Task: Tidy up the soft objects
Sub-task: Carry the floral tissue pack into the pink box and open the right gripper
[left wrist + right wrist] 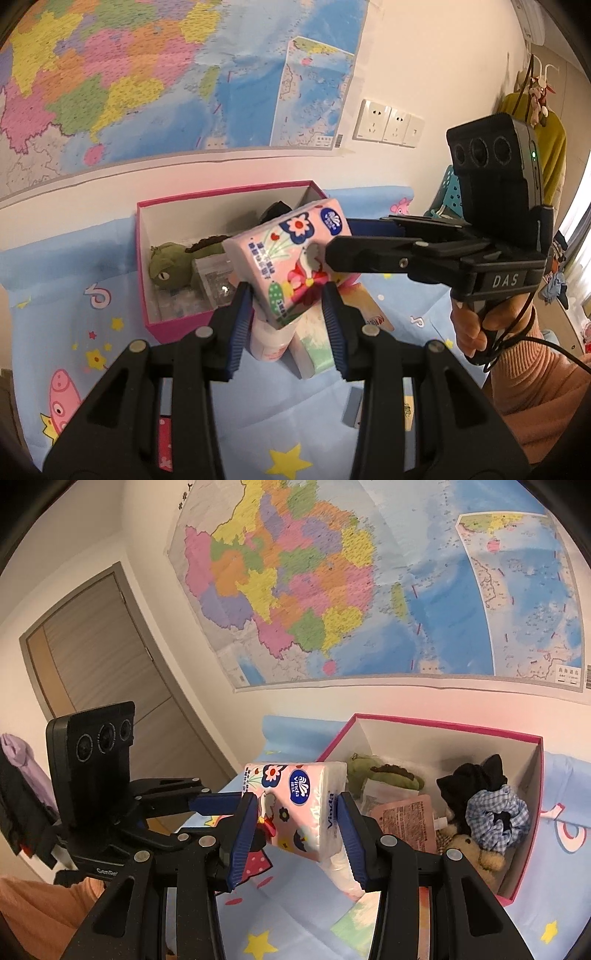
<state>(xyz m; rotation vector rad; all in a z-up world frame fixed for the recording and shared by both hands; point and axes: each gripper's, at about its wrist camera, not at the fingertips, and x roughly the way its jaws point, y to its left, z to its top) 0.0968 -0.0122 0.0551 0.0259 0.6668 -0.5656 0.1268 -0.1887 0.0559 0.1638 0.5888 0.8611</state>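
A pink flowered tissue pack (291, 258) hangs in the air just in front of the pink box (142, 258). My right gripper (297, 819) is shut on the pack (299, 805), fingers on both sides. In the left wrist view the right gripper comes in from the right and clamps the pack's right end. My left gripper (288, 299) is open, its fingers (240, 317) either side of the pack's lower corner, apart from it. The box (537, 797) holds a green plush lizard (166, 266), a black plush (472, 779), a blue checked scrunchie (495, 819), a pink packet and a tan bear.
The box stands on a blue cartoon cloth (92, 332) against a wall with a large map (147, 74). More tissue packs, white-pink (267, 343) and green (314, 350), lie on the cloth under the held pack. Wall sockets (388, 123) are at right.
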